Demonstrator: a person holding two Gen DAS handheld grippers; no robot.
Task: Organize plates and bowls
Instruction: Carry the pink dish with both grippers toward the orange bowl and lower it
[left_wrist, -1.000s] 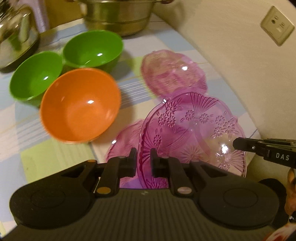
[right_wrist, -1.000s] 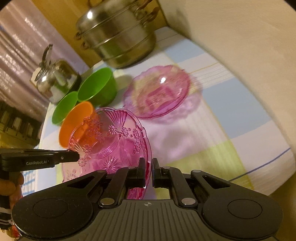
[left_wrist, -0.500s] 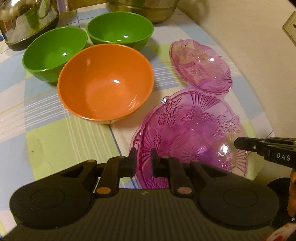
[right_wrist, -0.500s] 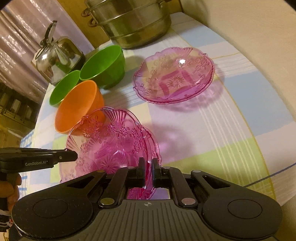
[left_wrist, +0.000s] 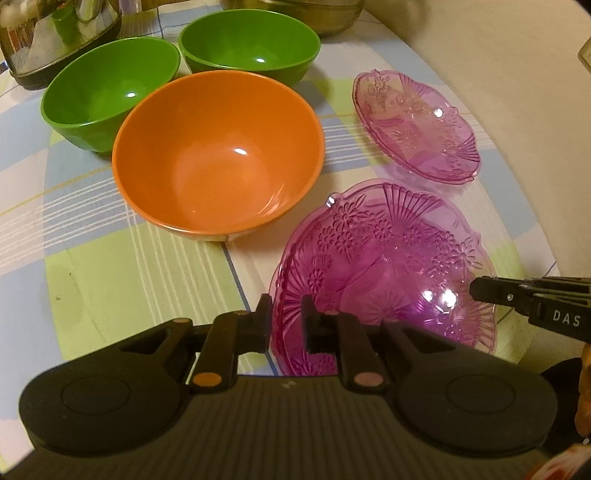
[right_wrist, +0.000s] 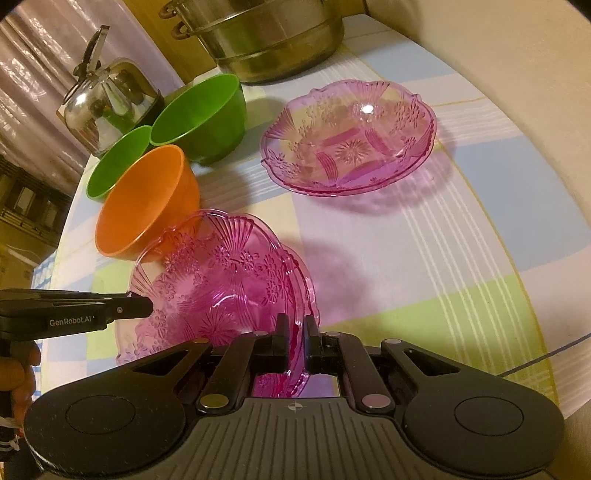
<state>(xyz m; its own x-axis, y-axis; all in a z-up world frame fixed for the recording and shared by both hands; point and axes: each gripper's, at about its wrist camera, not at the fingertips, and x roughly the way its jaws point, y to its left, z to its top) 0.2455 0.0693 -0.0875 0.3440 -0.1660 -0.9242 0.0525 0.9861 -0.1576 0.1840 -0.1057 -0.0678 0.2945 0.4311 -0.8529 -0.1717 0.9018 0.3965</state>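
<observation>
Both grippers (left gripper (left_wrist: 286, 314), right gripper (right_wrist: 295, 332)) pinch the pink plate (left_wrist: 388, 266).

warm dim indoor light, glare spots in the orange bowl (left_wrist: 236, 151), fisheye-bent blurry edges, soft shadows.

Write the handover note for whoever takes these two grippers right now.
Left gripper: shut on the rim of the held pink glass plate.
Right gripper: shut on the opposite rim of that plate.
The held plate sits on or just above another pink plate; contact cannot be told. A third pink plate lies alone nearer the steel pot.
Orange bowl and two green bowls stand separate, unstacked, near the kettle.
Done: two plates almost stacked.
Left: release, add the third plate, nest the bowls.
</observation>
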